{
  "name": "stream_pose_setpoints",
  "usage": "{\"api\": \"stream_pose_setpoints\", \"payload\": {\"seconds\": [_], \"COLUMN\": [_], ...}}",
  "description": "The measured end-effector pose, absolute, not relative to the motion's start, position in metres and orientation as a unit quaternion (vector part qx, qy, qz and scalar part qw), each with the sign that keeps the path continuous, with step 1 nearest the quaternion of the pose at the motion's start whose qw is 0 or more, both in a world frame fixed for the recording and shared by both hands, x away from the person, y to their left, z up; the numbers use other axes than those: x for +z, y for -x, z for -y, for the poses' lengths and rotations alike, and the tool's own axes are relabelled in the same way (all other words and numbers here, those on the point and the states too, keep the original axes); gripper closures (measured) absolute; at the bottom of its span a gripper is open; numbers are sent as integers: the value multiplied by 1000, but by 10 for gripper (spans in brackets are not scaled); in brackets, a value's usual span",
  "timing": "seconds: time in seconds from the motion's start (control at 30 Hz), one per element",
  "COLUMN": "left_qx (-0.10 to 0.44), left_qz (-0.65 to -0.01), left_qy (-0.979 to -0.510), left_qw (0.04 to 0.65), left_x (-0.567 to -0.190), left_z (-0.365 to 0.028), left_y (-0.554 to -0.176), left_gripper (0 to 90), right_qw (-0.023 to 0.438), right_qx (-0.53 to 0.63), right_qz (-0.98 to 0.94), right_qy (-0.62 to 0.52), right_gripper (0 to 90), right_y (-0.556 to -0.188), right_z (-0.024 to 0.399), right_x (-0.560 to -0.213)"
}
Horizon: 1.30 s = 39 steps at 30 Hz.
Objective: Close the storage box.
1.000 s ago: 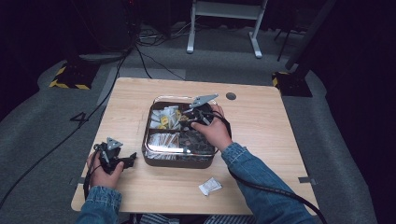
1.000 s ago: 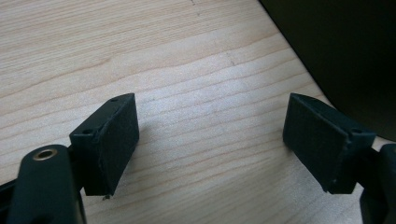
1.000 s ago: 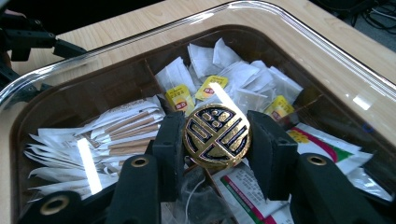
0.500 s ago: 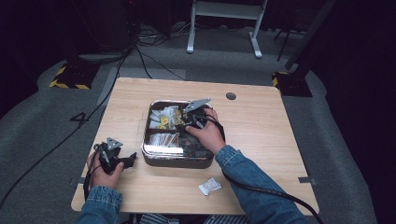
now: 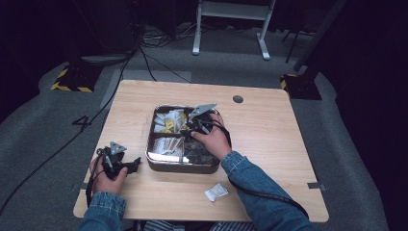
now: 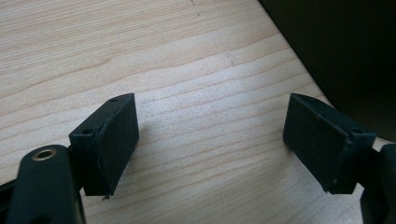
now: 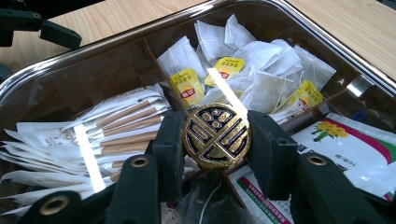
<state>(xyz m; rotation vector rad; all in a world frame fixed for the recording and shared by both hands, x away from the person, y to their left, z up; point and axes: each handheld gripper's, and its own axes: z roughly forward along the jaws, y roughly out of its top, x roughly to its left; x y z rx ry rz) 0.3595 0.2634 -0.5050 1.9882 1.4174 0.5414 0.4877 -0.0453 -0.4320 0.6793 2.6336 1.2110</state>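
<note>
while the left gripper (image 5: 126,165) rests on the table (image 5: 269,139) nr the front edge w/ jaws spread wide & nothing btwn them, a small white sachet (image 5: 216,192) lies loose nr the front too. further in, the right gripper (image 7: 215,140) is clenched on a round gold knob (image 7: 216,136) atop the clear lid (image 7: 116,60) of the metal tray (image 5: 178,166). under the lid: tea bags (image 7: 243,74), paper sticks (image 7: 126,123), printed packets (image 7: 350,140).

Between the right gripper's (image 7: 217,140) matt black pads sits a glossy, gold-and-dark metal-looking knob (image 7: 216,136) on a clear, shiny lid, probably plastic. Beyond it lie thin paper tea bags (image 7: 261,70) and sachets. The tray's (image 5: 156,163) rim is polished metal; the counter (image 6: 187,56) is pale, smooth-grained wood.
</note>
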Motion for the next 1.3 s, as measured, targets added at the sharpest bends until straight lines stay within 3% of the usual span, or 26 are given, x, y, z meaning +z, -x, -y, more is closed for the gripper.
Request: {"api": "stream_pose_setpoints", "payload": {"seconds": [1.17,1.3], "left_qx": [205,205], "left_qz": [-538,-538], "left_qy": [-754,-755], "left_qw": [315,315], "left_x": [-505,-505], "left_z": [-263,-263], "left_y": [-359,-359], "left_gripper": [187,187], "right_qw": [86,89], "right_qx": [406,421], "right_qz": [-880,-872], "right_qy": [-229,-234], "right_gripper": [582,498], "right_y": [-487,-486], "right_z": [47,49], "right_x": [-435,-431]}}
